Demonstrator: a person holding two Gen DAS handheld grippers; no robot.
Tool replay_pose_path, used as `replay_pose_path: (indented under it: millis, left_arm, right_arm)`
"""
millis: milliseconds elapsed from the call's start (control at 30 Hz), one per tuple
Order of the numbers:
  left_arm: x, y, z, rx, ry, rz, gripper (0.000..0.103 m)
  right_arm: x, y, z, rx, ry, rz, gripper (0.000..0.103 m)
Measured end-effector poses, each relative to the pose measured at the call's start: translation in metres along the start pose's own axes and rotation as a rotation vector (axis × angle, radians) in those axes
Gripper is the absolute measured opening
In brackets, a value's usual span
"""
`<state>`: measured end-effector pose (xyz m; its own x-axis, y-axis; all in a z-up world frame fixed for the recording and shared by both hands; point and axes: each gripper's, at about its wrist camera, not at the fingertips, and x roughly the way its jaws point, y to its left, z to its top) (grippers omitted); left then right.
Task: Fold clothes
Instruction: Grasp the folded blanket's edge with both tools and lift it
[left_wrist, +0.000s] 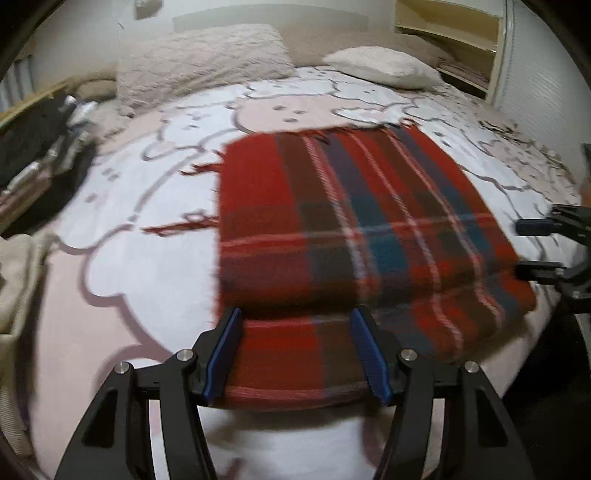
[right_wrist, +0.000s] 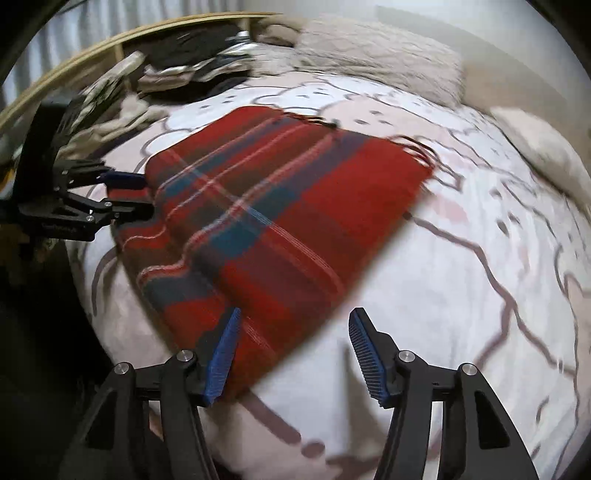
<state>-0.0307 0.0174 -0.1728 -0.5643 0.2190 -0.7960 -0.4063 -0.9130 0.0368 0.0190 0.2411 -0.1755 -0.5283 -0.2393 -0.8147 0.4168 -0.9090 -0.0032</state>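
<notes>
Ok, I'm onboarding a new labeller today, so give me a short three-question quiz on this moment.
1. True or false: the plaid scarf lies folded on the bed.
2. How do both grippers stand? A) both shut on cloth B) both open C) one open, one shut
3. Fill in: loose red ___ sticks out at the scarf's far end.

Key: 1 true. 2 B: the left gripper straddles the scarf's near edge with jaws apart; the right gripper is open too, at the scarf's near corner. 3 fringe.
</notes>
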Motion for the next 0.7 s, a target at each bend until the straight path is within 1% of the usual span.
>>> replay_pose_path:
  millis: [67,133,200,300,367,433,533,600,700]
  left_arm:
    - [-0.012,0.007,0.002,0.019,-0.037,0.041,0.062]
    - [-0.026,0.012,0.003,0.06,-0.084,0.084,0.062]
    - [-0.042,0.006,0.001,0.155,-0.141,0.128,0.062]
    - [-0.061,-0.008,-0.006,0.318,-0.211,0.194,0.062]
    - [-0.063,-0.022,-0.016,0.433,-0.212,0.239,0.063]
    - [-0.061,-0.031,-0.027,0.509,-0.194,0.258,0.063]
    - [-0.058,-0.042,-0.048,0.626,-0.193,0.288,0.063]
    - [-0.054,-0.048,-0.063,0.714,-0.191,0.315,0.063]
    - [-0.051,-0.056,-0.077,0.813,-0.199,0.357,0.064]
  right_arm:
    - [-0.017,0.007,-0.005,-0.055,-0.025,-0.089,0.059]
    - [-0.029,0.024,-0.015,-0.178,-0.058,-0.206,0.06]
    - [-0.036,0.041,-0.028,-0.302,-0.079,-0.308,0.06]
    - [-0.03,0.064,-0.054,-0.463,-0.07,-0.412,0.06]
    - [-0.012,0.074,-0.072,-0.578,-0.047,-0.501,0.06]
    - [0.005,0.084,-0.085,-0.688,-0.042,-0.574,0.06]
    - [0.017,0.095,-0.092,-0.781,-0.094,-0.629,0.06]
    - [0.024,0.105,-0.091,-0.841,-0.13,-0.641,0.06]
    - [0.034,0.118,-0.091,-0.945,-0.185,-0.649,0.06]
